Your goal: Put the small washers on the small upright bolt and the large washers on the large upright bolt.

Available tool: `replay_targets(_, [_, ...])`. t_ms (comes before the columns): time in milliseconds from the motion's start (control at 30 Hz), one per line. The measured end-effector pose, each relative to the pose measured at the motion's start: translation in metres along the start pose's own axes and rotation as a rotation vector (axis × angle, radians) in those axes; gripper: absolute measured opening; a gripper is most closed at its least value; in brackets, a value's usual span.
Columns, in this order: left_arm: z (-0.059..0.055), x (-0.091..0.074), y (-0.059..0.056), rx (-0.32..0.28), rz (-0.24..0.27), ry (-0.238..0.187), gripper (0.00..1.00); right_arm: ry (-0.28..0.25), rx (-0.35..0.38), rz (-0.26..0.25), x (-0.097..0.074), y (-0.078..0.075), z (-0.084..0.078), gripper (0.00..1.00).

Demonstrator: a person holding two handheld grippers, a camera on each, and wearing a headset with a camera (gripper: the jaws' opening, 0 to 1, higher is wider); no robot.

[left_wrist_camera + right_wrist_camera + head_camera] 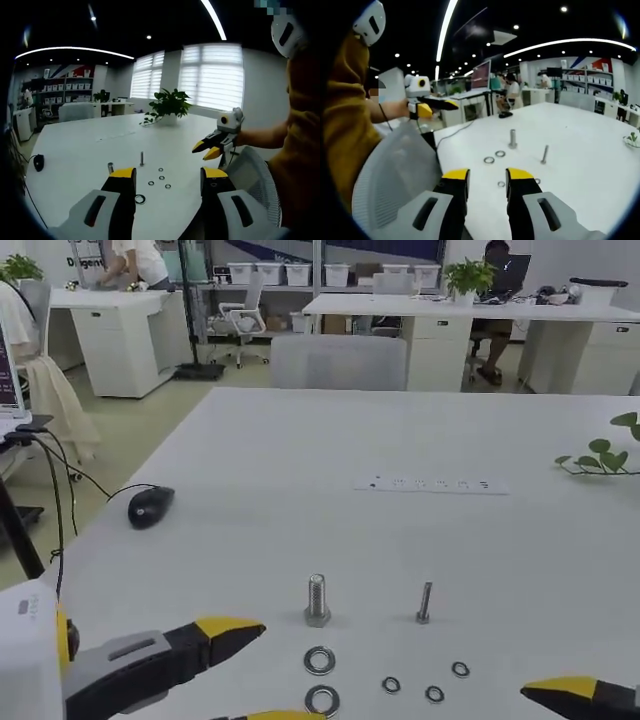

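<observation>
At the near edge of the white worktop (400, 440), the left hand-held gripper (168, 172) and right hand-held gripper (487, 173) — yellow-tipped — gape wide, empty. Close by stand the large steel bolt (317, 600) and small steel bolt (424, 602); nearer that edge lie two large steel washers (319, 660) and three small steel washers (434, 694).

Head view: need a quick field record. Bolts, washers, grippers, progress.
large bolt: upright on the table, left of the small bolt, nothing on it
small bolt: upright, nothing on it
large washers: two, flat on the table, in front of the large bolt
small washers: three, flat, in front of the small bolt
left gripper: open, empty
right gripper: open, empty
progress: no washer placed yet
</observation>
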State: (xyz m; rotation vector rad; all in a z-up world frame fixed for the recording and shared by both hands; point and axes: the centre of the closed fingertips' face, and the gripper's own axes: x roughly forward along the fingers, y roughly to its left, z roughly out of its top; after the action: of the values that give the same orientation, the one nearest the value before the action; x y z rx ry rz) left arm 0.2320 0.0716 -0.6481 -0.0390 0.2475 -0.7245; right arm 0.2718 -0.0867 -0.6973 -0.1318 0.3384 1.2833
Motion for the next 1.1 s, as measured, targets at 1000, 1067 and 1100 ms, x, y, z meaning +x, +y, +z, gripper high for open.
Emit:
replay_targets(1000, [-0.004, 0.006, -0.02, 0.022, -0.014, 0.006, 0.5, 0.067, -0.068, 0.021, -0.012, 0.002, 0.002, 0.29])
replay_targets(1067, [-0.005, 0.007, -0.018, 0.023, -0.012, 0.007, 0.5, 0.075, -0.073, 0.026, -0.009, 0.0, 0.003, 0.29])
replay_targets(1100, [-0.005, 0.008, -0.018, 0.021, -0.014, 0.004, 0.5, 0.08, -0.078, 0.028, -0.007, -0.002, 0.004, 0.29])
